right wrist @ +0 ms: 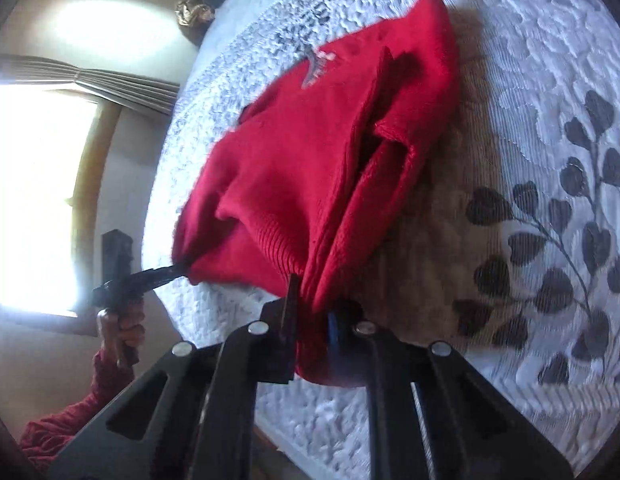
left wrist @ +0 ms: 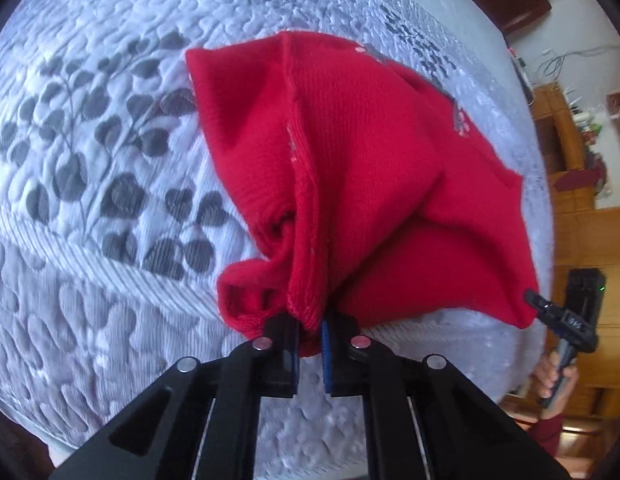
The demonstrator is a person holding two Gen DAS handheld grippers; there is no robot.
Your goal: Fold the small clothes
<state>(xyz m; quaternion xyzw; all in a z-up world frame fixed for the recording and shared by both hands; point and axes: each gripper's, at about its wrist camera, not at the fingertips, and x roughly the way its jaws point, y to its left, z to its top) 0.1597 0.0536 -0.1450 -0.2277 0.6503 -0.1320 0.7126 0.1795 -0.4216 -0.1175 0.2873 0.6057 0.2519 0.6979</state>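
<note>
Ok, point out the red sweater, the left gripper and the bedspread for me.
red sweater (left wrist: pixel 370 152): left wrist view, middle of the knit body.
left gripper (left wrist: pixel 310 340): left wrist view, between its fingertips, shut on the sweater's bunched edge.
bedspread (left wrist: pixel 89 160): left wrist view, bare quilted patch with grey leaf print.

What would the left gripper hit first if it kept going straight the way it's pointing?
The red knitted garment already pinched in the left gripper; just beyond it, probably the white quilted bedspread with grey leaves, though depth is unclear.
</note>
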